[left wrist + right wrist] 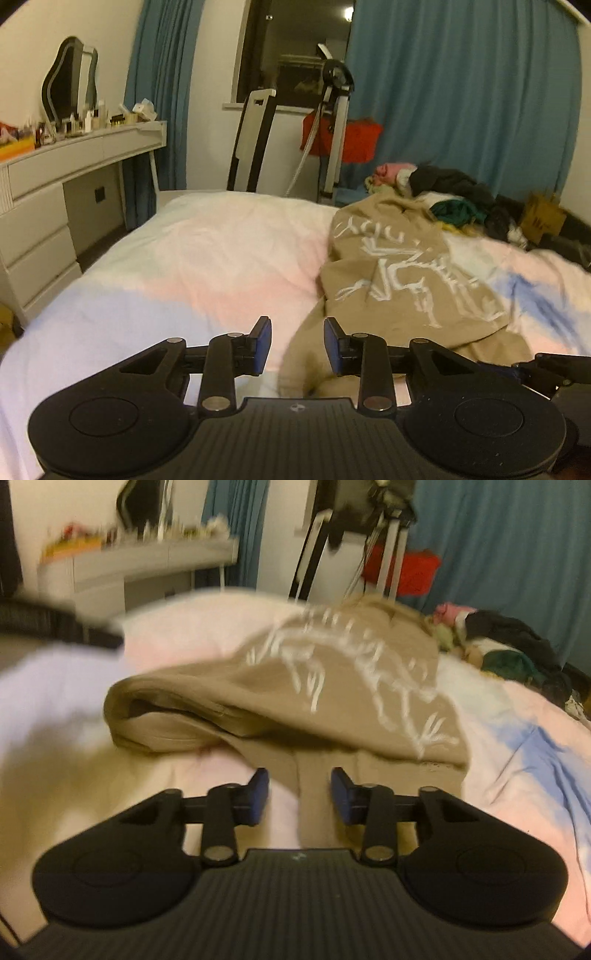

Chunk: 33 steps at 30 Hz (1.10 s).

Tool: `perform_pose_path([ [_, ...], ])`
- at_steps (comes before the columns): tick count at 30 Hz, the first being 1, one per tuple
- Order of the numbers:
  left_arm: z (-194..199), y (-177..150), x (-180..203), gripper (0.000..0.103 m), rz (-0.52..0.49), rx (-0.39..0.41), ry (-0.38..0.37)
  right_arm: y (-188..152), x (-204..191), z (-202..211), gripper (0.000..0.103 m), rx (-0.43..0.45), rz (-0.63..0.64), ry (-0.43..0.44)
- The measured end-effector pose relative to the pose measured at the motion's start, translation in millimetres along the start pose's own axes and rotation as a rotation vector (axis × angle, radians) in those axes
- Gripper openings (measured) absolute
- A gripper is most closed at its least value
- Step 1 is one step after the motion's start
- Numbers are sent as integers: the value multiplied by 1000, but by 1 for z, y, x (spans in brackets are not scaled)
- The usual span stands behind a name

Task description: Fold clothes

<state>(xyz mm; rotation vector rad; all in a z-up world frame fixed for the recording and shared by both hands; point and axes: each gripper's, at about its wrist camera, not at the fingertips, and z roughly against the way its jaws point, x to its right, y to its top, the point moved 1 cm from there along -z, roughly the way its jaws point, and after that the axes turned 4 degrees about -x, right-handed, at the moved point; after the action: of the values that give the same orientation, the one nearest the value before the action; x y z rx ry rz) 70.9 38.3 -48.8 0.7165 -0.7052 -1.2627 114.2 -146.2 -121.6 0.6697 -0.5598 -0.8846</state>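
A tan sweatshirt with white print [399,273] lies crumpled on the pastel bedspread [177,258]. One sleeve runs down toward my left gripper [297,345], which is open with the sleeve between and below its blue pads, not clamped. In the right wrist view the sweatshirt [295,694] lies bunched ahead, a strip of it running between the pads of my right gripper [300,795], which is open. That view is motion-blurred. The right gripper's edge shows at the far right of the left wrist view [554,369].
A pile of mixed clothes [450,199] sits at the bed's far right. A white dresser [55,199] with a mirror and bottles stands left. A rack with a red bag [343,140] stands past the bed by blue curtains [461,92].
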Motion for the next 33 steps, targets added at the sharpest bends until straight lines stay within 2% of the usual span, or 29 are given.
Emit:
perform_pose_path([
  [1, -6, 0, -1, 33, 7, -17, -7, -1, -3, -7, 36, -30, 23, -18],
  [3, -16, 1, -2, 33, 29, -44, -26, -1, 2, -8, 20, -51, 12, -33],
  [6, -22, 2, -1, 33, 38, -52, -58, 6, 25, 8, 9, -34, -147, 30],
  [8, -22, 3, 3, 33, 22, -43, -78, 5, 36, 21, 3, -12, -188, 10],
  [14, -18, -9, 30, 34, -129, -21, -135, 2, 72, 61, 2, 100, -324, -5],
  [16, -22, -15, 41, 35, -193, -26, -119, 6, 77, 67, 3, 146, -325, 9],
  [19, -37, -23, 50, 38, -243, -40, -76, 9, 66, 61, 6, 147, -263, 40],
  [22, -54, -24, 47, 42, -189, -47, -71, 9, 40, 46, 9, 89, -131, 17],
  [23, -60, -22, 45, 42, -169, -44, -68, 8, 31, 40, 25, 72, -84, 10],
  [24, -66, -19, 44, 42, -149, -40, -64, 7, 25, 37, 51, 68, -56, 11],
  [26, -77, -14, 40, 42, -111, -33, -57, 3, 13, 31, 67, 66, -8, 16],
  [30, -91, -5, 27, 42, -30, -34, -63, 3, 10, 18, 65, 48, -12, 9],
  [33, -93, -2, 15, 40, 40, -43, -77, 0, 5, 4, 55, -4, 15, 5],
])
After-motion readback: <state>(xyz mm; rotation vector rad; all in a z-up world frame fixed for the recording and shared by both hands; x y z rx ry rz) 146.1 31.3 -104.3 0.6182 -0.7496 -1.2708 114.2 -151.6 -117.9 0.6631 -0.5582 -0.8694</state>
